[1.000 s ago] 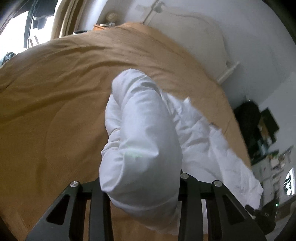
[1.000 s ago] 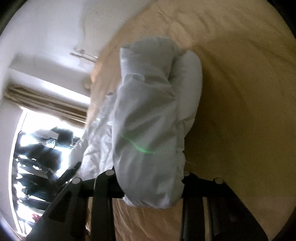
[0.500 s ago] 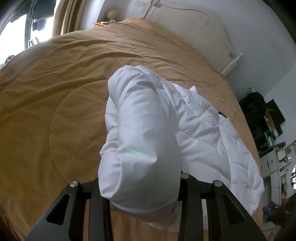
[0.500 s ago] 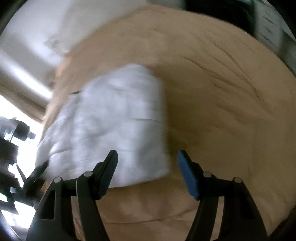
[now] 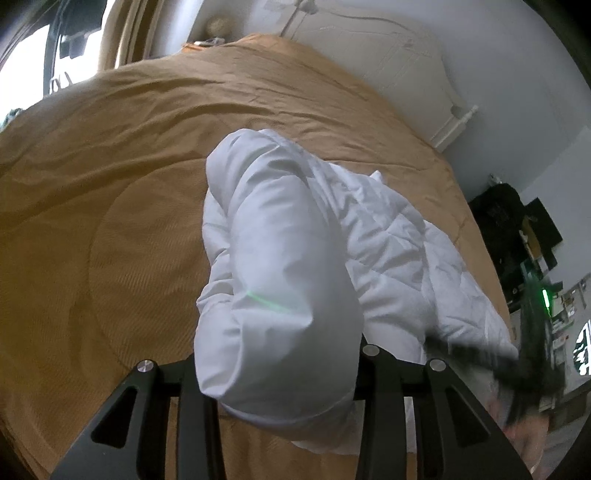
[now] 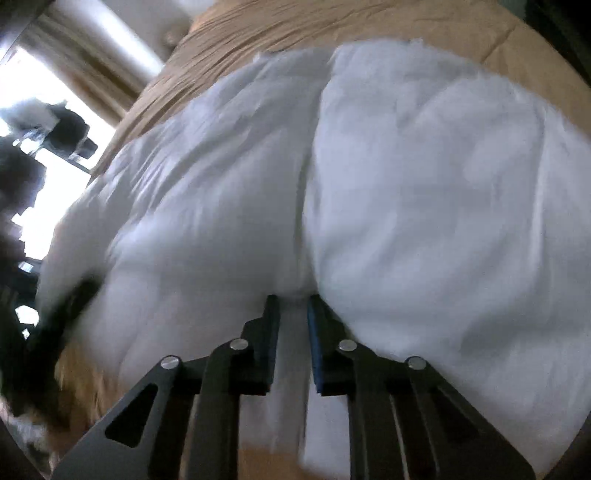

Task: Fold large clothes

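Note:
A white puffy jacket (image 5: 280,258) lies on the tan bedspread (image 5: 110,184). My left gripper (image 5: 280,354) is shut on a thick rolled part of it, and the padding bulges over both fingers and hides the tips. In the right wrist view the jacket (image 6: 406,184) fills the frame. My right gripper (image 6: 292,299) is low at its near edge, its jaws closing, with a fold of white fabric pinched between the blue pads. The right gripper also appears as a dark blur (image 5: 480,354) in the left wrist view.
A white headboard (image 5: 388,55) stands at the far end of the bed. A bright window (image 5: 22,55) with curtains (image 6: 92,66) is on one side. Dark furniture and clutter (image 5: 517,229) line the other side. Tan bedspread (image 6: 295,33) lies bare beyond the jacket.
My right gripper let go of the rolled part, opened wide, swung across to the jacket's near edge and narrowed on a fold. The left gripper kept its hold and stayed put.

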The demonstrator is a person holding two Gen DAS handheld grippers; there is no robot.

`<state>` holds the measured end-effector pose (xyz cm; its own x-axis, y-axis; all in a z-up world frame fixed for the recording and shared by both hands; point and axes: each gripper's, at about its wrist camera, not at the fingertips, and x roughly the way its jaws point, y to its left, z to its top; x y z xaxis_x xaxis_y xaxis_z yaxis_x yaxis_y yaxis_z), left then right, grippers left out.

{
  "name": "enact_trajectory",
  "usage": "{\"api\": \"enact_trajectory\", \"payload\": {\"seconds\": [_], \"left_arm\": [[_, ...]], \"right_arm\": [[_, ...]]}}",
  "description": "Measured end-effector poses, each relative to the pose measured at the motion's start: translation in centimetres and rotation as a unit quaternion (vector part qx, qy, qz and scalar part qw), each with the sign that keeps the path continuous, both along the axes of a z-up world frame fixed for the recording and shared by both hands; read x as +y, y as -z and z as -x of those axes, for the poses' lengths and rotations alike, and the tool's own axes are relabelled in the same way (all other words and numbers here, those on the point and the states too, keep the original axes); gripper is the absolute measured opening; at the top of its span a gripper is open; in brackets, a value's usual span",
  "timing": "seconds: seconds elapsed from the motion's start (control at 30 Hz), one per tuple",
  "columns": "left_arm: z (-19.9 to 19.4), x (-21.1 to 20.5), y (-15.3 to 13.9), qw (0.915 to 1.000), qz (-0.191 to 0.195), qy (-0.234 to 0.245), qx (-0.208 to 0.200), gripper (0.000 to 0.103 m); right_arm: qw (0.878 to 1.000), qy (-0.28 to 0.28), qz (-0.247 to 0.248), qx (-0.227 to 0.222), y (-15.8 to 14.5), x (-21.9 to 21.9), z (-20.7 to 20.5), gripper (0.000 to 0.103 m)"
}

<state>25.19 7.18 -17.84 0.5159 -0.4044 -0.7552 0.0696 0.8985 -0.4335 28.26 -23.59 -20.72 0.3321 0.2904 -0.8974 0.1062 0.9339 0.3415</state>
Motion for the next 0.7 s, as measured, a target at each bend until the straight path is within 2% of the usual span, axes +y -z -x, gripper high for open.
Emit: {"api": "enact_trajectory", "payload": {"seconds": [0.2, 0.33, 0.43, 0.5, 0.57, 0.7], "left_arm": [[0.1, -0.3, -0.6, 0.9999, -0.004, 0.008, -0.006, 0.036], [0.0, -0.3, -0.8, 0.9999, -0.003, 0.009, -0.009, 0.036], [-0.1, -0.5, -0.9, 0.9999, -0.007, 0.01, -0.011, 0.036], [0.0, -0.4, -1.1, 0.9999, -0.006, 0.01, -0.011, 0.036], [0.1, -0.3, -1.3, 0.9998, -0.006, 0.014, -0.011, 0.036], [0.7, -1.2, -2.5, 0.9991, -0.02, 0.022, -0.029, 0.036]], "right_arm": [[0.996, 0.057, 0.071, 0.001, 0.2, -1.6, -10.1, 0.01], [0.995, 0.084, 0.052, 0.023, 2.1, -3.2, -16.3, 0.008], [0.994, 0.103, 0.019, 0.032, 2.8, -4.7, -18.8, 0.008], [0.994, 0.104, 0.004, 0.036, 2.5, -5.3, -18.7, 0.007], [0.995, 0.095, -0.021, 0.013, 0.9, -5.0, -17.0, 0.007], [0.997, 0.037, -0.063, -0.005, -2.9, -3.5, -7.5, 0.007]]}}
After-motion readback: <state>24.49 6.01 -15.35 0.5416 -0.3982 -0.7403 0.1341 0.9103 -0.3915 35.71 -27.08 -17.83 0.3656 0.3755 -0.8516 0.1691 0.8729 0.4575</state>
